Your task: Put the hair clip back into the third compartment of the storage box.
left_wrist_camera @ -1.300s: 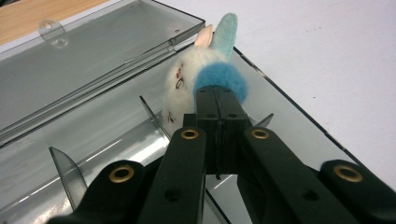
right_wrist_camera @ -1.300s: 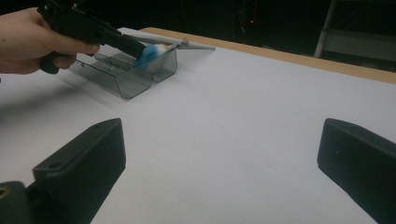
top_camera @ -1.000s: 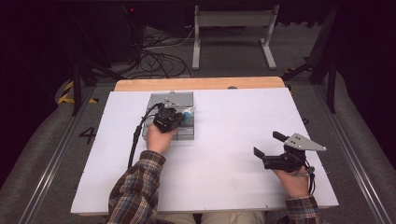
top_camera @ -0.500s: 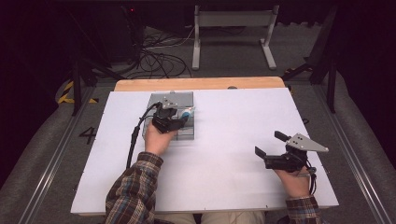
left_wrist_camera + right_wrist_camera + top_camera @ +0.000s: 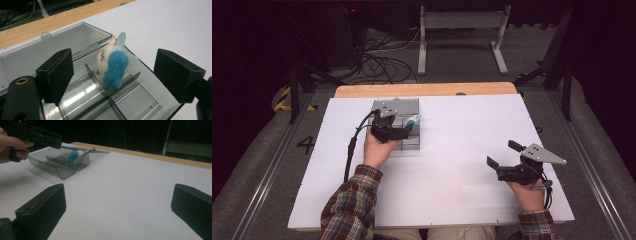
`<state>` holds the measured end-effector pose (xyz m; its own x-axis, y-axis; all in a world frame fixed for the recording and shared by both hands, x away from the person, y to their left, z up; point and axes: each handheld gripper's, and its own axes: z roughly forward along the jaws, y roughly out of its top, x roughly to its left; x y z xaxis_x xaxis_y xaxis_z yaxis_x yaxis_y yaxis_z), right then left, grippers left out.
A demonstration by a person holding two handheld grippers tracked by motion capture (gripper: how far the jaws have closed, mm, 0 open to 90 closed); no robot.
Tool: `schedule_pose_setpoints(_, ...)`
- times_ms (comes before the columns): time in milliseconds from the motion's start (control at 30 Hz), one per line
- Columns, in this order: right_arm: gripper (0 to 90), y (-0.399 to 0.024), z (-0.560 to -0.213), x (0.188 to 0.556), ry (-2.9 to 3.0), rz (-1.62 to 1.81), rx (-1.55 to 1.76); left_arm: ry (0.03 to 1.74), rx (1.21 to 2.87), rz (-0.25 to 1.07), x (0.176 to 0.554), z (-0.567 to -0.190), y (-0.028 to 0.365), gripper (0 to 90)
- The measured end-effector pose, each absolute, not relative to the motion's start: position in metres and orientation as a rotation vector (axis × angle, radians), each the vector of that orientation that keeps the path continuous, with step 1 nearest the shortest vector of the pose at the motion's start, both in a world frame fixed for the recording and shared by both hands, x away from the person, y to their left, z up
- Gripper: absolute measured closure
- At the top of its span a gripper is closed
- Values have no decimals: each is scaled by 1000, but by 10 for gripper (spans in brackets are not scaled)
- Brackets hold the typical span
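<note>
A small felt toy (image 5: pixel 110 65), white with a blue patch and a pale teal ear, lies in a clear grey compartment box (image 5: pixel 140 100) and leans on a divider. My left gripper (image 5: pixel 116 75) hovers over the box. Its jaws have just been opening, and the toy sits between them with neither pad touching it. From above, the left gripper (image 5: pixel 406 129) is over the box (image 5: pixel 411 145), with the toy (image 5: pixel 412 121) at its tip. My right gripper (image 5: pixel 503 154) rests low at the right of the white table, open and holding nothing; the right gripper view (image 5: pixel 117 212) confirms this.
The box's lid (image 5: pixel 50 48) lies open flat towards the far wooden table edge (image 5: pixel 427 90). A white sheet (image 5: pixel 452 165) covers the table. Cables and a metal stand (image 5: pixel 462 22) sit on the dark floor beyond. A black cable (image 5: pixel 352 147) trails from the left gripper.
The left gripper's jaws have spread apart around the toy, which now rests in the box on its own. The left hand has barely shifted. The right hand is still.
</note>
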<state>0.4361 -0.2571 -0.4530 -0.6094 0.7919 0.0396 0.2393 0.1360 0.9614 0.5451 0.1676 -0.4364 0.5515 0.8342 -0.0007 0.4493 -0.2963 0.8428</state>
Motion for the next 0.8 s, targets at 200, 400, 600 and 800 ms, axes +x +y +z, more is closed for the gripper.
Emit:
schedule_pose_setpoints(200, 0, -258, -453, 436, 1925, 1497, 986, 1019, 1914, 582, 539, -435, 171, 124)
schedule_pose_setpoints(400, 0, -260, -454, 436, 1913, 1515, 989, 990, 1891, 605, 533, -431, 176, 94)
schedule_pose_setpoints(600, 0, -261, -454, 435, 1899, 1530, 987, 975, 1862, 606, 526, -428, 179, 70)
schedule_pose_setpoints(800, 0, -261, -454, 435, 1894, 1537, 987, 959, 1844, 610, 520, -427, 181, 56)
